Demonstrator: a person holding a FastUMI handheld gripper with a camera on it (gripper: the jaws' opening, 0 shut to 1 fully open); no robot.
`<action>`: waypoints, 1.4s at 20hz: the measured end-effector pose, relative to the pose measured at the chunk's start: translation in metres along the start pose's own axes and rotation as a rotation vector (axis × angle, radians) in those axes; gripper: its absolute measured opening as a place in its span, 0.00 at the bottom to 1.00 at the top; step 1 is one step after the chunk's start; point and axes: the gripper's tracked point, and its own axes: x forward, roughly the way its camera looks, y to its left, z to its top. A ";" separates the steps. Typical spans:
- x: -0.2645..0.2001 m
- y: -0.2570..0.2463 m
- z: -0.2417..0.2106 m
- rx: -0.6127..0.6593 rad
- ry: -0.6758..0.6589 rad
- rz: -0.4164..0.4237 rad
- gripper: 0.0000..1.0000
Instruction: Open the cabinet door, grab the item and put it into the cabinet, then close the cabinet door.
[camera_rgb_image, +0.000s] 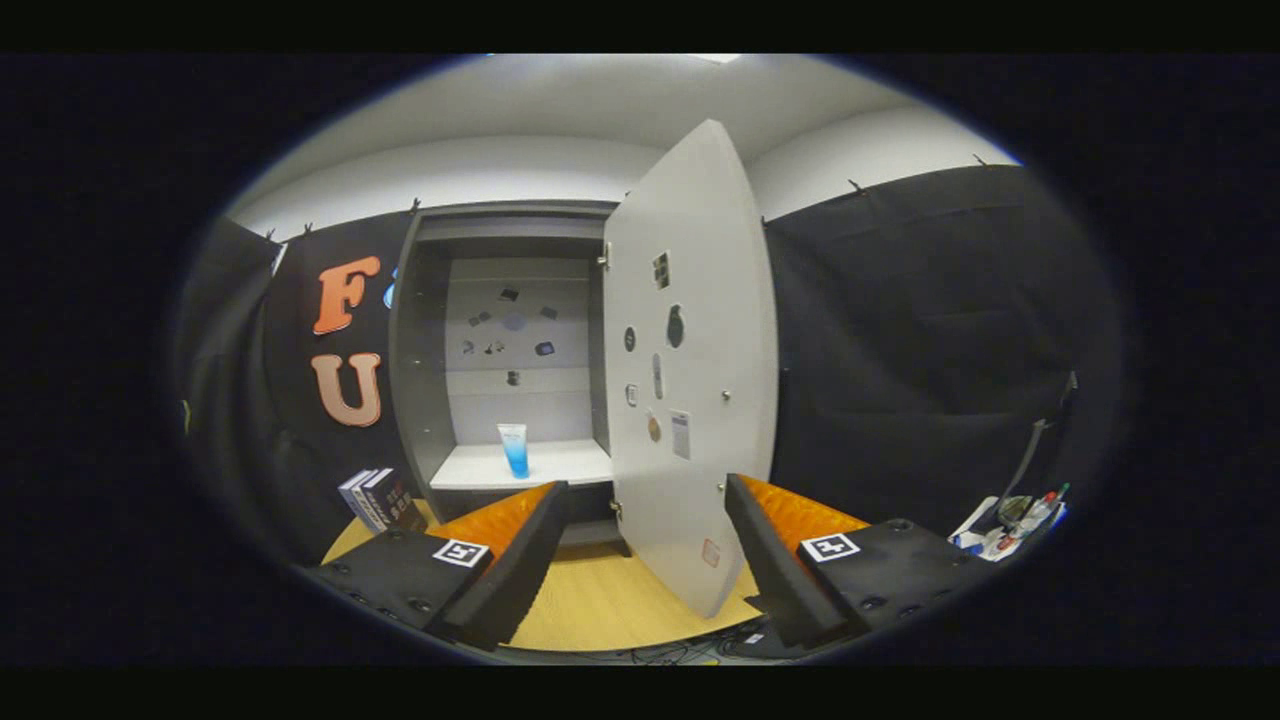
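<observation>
The grey cabinet (420, 350) stands ahead on a wooden tabletop (600, 605), and its white door (690, 370) is swung wide open toward me. The door's lower edge hangs between my two fingers. A blue and white tube (514, 450) stands upright on the cabinet's white shelf (560, 465), beyond my left finger. My gripper (645, 510) is open, with nothing held between its fingers (515, 530). Small stickers dot the door's inner face and the cabinet's back wall.
A couple of dark books (380, 500) lean beside the cabinet's left foot. To the right, beyond the right finger, lies a pile of small items with a red-capped pen (1020, 520). Black cloth walls close in both sides.
</observation>
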 end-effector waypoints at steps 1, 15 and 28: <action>-0.005 -0.013 0.001 -0.003 0.000 -0.009 0.98; 0.050 -0.132 -0.087 0.035 0.106 -0.097 0.98; 0.077 -0.129 -0.127 0.052 0.165 -0.074 0.97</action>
